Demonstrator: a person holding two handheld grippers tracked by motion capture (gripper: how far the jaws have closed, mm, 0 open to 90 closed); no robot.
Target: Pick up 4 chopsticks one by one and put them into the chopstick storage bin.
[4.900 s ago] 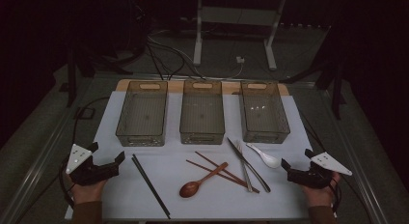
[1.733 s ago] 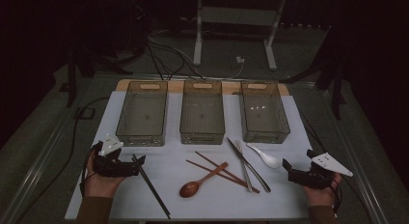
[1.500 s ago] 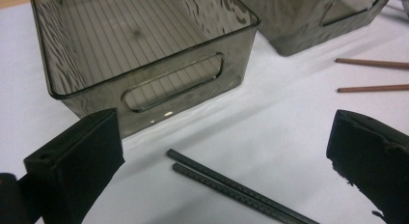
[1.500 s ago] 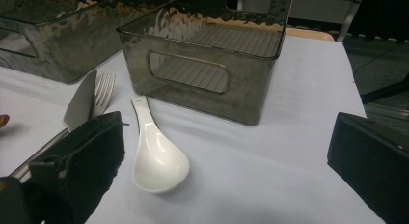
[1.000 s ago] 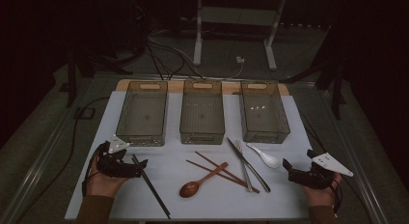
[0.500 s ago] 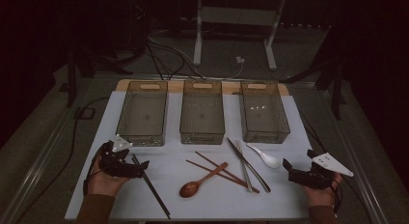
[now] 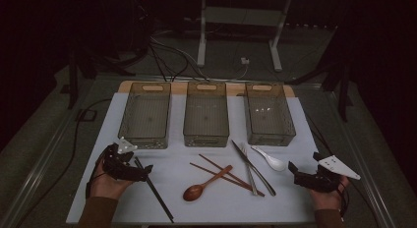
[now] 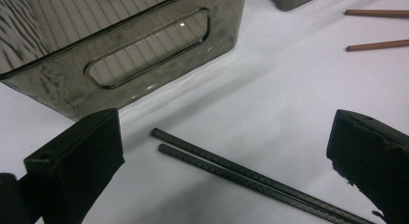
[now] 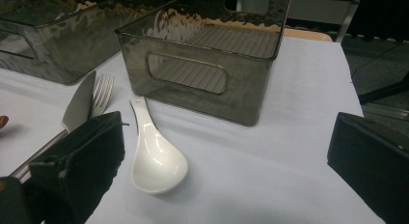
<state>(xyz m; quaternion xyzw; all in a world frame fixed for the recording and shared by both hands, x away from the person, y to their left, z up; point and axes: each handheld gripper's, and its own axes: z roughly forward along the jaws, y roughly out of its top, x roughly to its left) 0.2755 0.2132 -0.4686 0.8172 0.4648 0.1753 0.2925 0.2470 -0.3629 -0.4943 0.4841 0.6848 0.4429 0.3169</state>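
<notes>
Black chopsticks (image 8: 251,178) between left gripper's (image 7: 145,170) spread fingers — seemingly untouched; right gripper (image 7: 293,171) spread too.

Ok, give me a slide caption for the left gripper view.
Open left gripper poised over a pair of black chopsticks lying on the white table beside a smoky clear bin.

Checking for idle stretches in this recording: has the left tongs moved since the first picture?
Yes. The left tongs moved rightward and slightly forward, from the mat's left edge to the black chopsticks, nearer the left bin.
</notes>
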